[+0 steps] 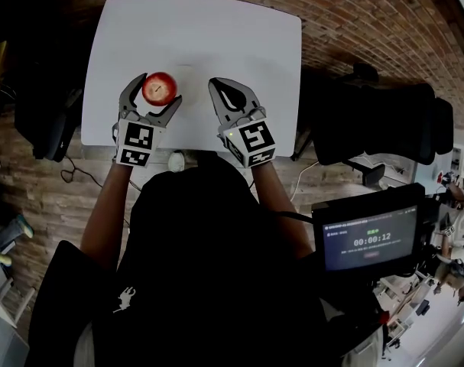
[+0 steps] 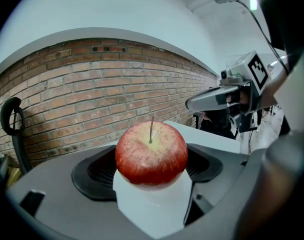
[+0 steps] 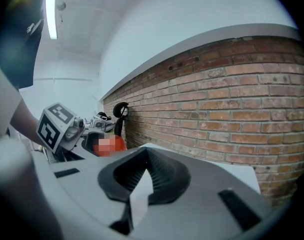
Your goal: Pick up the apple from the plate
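Closest in, the left gripper [image 1: 155, 92] has its 2 jaws clamped on the apple [image 2: 150, 154], 1 dark pad against each flank, so the fruit sits dead centre in its grasp over the white table [image 1: 239, 44]. No plate can be made out. Just beside it, the right gripper [image 1: 224, 89] is empty, jaws pressed together. Being near round, the apple has no real long axis. Its stem points straight up, so a plain lift likely suffices.

Apple [image 2: 151, 154] hides pad contact of left gripper [image 2: 150, 166]. White surface under apple: plate or table, cannot tell. Right gripper view: apple mostly under blur patch. Screen [image 1: 371, 239], far right of apple: small print unreadable.
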`<state>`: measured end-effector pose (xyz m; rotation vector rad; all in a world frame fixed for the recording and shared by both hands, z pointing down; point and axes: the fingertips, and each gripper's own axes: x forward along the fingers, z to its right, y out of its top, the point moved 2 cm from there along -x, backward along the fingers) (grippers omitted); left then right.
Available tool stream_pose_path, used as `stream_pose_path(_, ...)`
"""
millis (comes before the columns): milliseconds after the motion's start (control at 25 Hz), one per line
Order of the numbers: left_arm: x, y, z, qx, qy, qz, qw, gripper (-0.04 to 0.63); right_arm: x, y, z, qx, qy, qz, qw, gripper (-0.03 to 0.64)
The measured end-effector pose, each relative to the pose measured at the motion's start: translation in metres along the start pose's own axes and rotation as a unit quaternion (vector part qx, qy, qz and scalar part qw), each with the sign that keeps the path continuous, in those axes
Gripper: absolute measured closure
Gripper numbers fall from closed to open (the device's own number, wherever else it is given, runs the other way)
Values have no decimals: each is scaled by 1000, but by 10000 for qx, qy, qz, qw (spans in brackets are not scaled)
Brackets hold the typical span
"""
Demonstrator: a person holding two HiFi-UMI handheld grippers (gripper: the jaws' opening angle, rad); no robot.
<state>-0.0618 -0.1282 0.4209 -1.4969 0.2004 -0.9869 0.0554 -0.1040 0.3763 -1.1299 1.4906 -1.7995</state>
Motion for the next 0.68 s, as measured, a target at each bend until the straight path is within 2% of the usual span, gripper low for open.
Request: stream_pose_path(680,-16,5,6,-7,-97,141,9999,186,-15,6,-7,-109,-177,-20,9998,614)
